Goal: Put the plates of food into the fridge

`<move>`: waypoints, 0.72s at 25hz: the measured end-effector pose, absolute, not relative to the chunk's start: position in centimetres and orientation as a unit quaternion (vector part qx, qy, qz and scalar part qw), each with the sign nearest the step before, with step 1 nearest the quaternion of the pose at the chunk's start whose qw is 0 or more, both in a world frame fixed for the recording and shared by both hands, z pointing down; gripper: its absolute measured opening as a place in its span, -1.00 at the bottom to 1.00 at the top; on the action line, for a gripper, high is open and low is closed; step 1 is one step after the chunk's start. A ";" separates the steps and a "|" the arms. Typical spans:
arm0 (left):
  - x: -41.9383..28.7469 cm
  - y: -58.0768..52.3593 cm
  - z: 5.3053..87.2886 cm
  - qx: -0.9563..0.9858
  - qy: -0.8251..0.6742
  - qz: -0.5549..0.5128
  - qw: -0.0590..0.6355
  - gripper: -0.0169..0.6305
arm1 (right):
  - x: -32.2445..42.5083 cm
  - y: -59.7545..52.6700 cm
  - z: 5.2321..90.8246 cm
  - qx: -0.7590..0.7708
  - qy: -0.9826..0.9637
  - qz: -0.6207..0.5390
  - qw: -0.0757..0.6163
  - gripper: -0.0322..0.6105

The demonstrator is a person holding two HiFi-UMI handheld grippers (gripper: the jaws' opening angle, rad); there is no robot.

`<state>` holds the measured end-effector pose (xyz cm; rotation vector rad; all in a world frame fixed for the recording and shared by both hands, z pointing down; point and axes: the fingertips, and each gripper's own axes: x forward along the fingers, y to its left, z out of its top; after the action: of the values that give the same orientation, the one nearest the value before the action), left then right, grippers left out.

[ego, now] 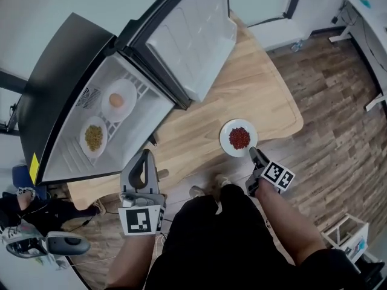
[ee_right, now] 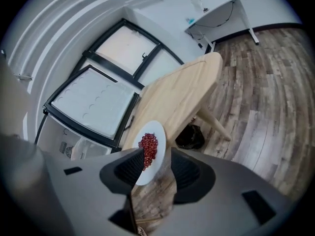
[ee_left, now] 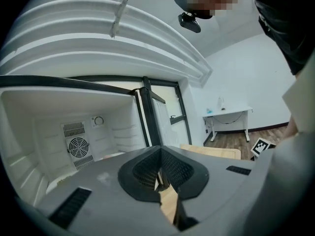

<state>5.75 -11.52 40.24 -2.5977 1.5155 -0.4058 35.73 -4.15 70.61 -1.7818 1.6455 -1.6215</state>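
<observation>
A white plate of red food (ego: 239,138) sits on the wooden table (ego: 254,83) near its front edge. My right gripper (ego: 255,154) is at the plate's near rim. In the right gripper view the plate (ee_right: 157,134) reaches in between the jaws. It lies against the left jaw, with bare wood showing beside the right one, so the right gripper (ee_right: 156,156) is open. My left gripper (ego: 144,157) hovers in front of the open fridge (ego: 60,89), shut and empty (ee_left: 160,173). Inside the fridge lie a plate with a pale round food (ego: 118,100) and a plate of yellow-green food (ego: 94,138).
The fridge door (ego: 187,41) swings out over the table's back left part. The fridge's white inside with a fan grille (ee_left: 78,146) fills the left gripper view. A person (ego: 24,213) crouches at the lower left. A white desk (ego: 363,17) stands at the far right.
</observation>
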 end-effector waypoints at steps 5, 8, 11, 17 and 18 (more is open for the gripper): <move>4.8 -10.5 41.1 -0.844 0.513 -0.149 0.045 -0.94 | 34.3 -4.5 73.1 -0.580 0.549 -0.589 0.129 -0.38; 3.9 -10.2 40.9 -0.838 0.522 -0.153 0.044 -0.93 | 33.7 -5.0 73.4 -0.562 0.542 -0.604 0.162 -0.57; 3.1 -10.0 40.7 -0.834 0.529 -0.150 0.044 -0.93 | 33.5 -5.5 73.0 -0.552 0.544 -0.607 0.176 -0.70; 1.2 -9.2 40.3 -0.828 0.542 -0.137 0.036 -0.93 | 32.8 -6.5 70.1 -0.540 0.558 -0.595 0.208 -0.80; 0.8 -9.2 40.1 -0.828 0.543 -0.136 0.040 -0.93 | 32.5 -6.6 69.6 -0.539 0.555 -0.597 0.214 -0.80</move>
<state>0.83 -9.16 40.10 -2.5368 1.6636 -0.4168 32.50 -6.60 69.64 -1.4947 1.5415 -1.6555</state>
